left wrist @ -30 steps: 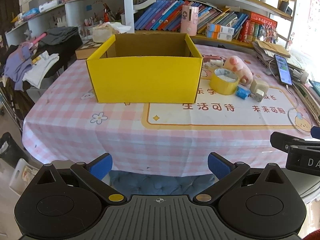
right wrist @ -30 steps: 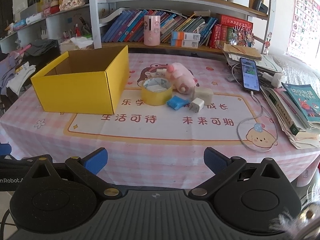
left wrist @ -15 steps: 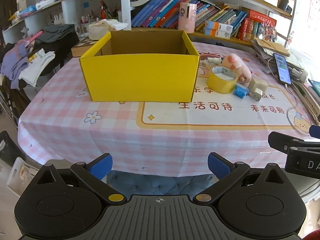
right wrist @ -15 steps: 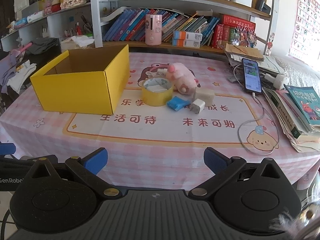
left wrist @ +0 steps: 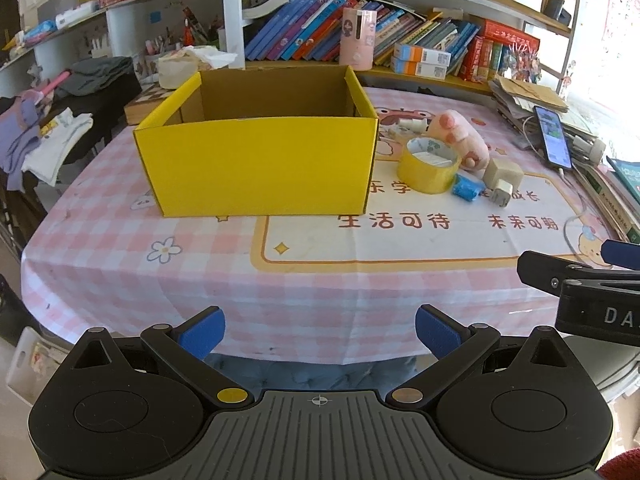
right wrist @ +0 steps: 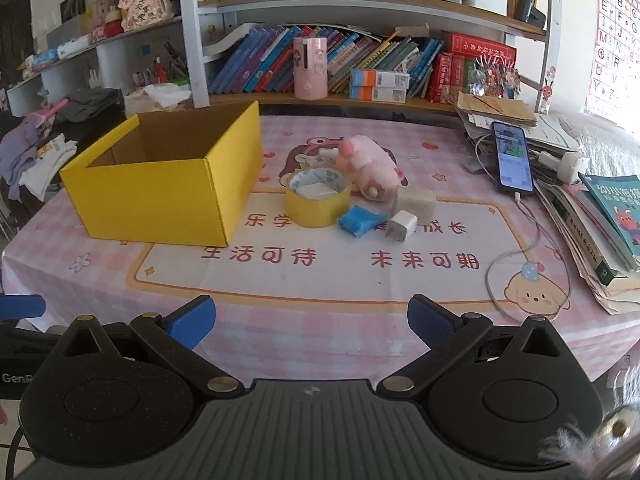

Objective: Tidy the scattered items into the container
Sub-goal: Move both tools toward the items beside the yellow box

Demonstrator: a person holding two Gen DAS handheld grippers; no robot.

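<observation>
Both grippers have advanced toward the table edge. I hold the left gripper (left wrist: pixel 318 330) and right gripper (right wrist: pixel 310 322) spread, empty. Tape roll (right wrist: pixel 318 202) and plush toy (right wrist: pixel 370 174) cluster beside the yellow box (right wrist: pixel 168 184), awaiting pickup.

My left wrist view sits low at the near edge of the desk (left wrist: pixel 320 288), facing the yellow box (left wrist: pixel 256 168) head-on. My right wrist view sits to its right, facing the tape roll (right wrist: pixel 318 202) cluster. Both look toward the bookshelf (right wrist: pixel 360 60) and share the box, the clutter and each other's tongs.
</observation>
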